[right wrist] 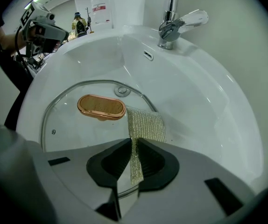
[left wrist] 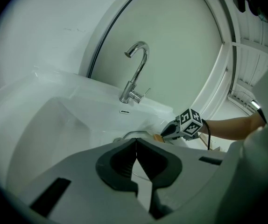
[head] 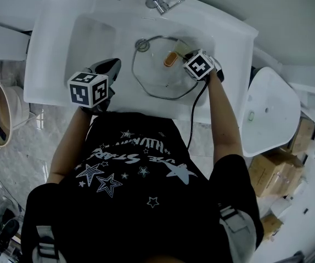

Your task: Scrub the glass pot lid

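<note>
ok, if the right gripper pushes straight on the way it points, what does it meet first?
The scrub cloth in its jaws lies on the glass lid, so the right gripper would likely press it onto the glass beside the copper handle. Depth is hard to judge.

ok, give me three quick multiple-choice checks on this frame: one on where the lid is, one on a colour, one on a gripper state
1. Where is the glass lid?
A. on the floor
B. in the sink
C. on a shelf

2. Colour of the lid handle?
A. copper
B. blue
C. black

3. State of the left gripper?
A. open
B. shut on the lid
C. shut, empty

Answers:
1 B, the lid lies flat in the basin.
2 A, the oval handle shines copper.
3 C, its jaws meet with nothing between them; the mesh cloth is pinched in the right gripper.
</note>
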{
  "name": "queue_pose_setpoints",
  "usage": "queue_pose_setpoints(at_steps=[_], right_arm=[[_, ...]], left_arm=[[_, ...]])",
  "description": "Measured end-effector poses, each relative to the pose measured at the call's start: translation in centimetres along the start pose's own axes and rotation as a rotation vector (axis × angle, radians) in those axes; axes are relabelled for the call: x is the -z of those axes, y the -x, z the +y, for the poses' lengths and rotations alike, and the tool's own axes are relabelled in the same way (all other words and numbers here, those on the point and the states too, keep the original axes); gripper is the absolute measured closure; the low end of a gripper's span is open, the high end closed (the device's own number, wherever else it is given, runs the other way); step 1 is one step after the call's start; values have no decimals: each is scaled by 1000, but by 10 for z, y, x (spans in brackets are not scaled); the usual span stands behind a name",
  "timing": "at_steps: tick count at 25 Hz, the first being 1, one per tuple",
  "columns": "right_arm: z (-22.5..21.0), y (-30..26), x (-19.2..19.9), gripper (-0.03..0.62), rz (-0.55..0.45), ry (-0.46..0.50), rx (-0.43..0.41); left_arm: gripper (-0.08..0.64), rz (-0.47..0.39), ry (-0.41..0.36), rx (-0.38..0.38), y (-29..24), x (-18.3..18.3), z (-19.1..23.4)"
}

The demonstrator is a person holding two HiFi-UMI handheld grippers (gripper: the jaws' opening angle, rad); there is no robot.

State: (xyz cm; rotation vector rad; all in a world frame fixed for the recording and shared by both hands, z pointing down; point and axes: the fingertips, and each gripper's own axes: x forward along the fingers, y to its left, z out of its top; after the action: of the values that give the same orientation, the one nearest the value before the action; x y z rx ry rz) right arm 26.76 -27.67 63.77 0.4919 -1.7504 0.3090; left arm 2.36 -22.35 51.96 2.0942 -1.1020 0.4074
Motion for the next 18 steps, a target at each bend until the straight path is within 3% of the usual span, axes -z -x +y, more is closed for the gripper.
queue_pose_setpoints(at_steps=[18], right_arm=[[41, 26, 24, 541, -12, -74, 73]], left_arm=[[551, 16, -57, 87, 11, 8, -17]])
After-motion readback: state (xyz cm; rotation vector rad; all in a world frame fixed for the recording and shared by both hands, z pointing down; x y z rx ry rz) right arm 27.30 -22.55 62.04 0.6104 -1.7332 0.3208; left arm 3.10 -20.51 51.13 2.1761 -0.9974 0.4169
